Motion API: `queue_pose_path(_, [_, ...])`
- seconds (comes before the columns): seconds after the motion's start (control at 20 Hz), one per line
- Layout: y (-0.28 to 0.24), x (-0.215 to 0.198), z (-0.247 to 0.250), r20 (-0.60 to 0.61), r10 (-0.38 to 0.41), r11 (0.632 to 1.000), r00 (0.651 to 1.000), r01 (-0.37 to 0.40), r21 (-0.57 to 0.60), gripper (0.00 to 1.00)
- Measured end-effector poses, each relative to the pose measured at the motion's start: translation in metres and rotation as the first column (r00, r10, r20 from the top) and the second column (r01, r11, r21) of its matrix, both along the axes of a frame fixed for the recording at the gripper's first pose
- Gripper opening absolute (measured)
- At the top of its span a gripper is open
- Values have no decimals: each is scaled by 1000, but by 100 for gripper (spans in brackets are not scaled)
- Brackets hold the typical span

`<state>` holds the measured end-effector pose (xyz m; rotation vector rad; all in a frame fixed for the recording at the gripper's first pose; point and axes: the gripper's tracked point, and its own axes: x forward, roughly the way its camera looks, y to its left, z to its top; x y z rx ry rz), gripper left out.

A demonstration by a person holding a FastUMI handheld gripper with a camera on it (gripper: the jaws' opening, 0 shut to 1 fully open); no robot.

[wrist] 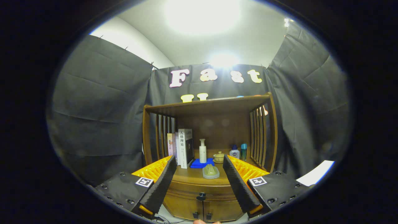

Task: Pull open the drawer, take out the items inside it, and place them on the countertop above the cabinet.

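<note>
Wooden cabinet (202, 186) drawer (199, 188) closed, contents hidden, gripper (199, 183) jaws wide apart, empty

My fingers (199, 180) stand wide apart with open air between them straight to the shut drawer (200, 188) and its knob (201, 196), while the countertop (192, 174) above is crowded by books (183, 147), a bottle (202, 151) and a dish (210, 171).

The fingers (174, 182) cover both ends of the drawer (199, 189) front. Two small bottles (238, 152) at the bench (192, 175) back are too small to identify.
</note>
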<state>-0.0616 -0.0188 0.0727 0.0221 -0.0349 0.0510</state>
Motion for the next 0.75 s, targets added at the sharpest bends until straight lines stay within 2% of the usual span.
queue_pose_path(0.35, [-1, -32, 36, 57, 26, 999, 998, -29, 43, 96])
queue_pose_path(0.75, [-28, -35, 40, 66, -16, 998, 998, 13, 55, 96])
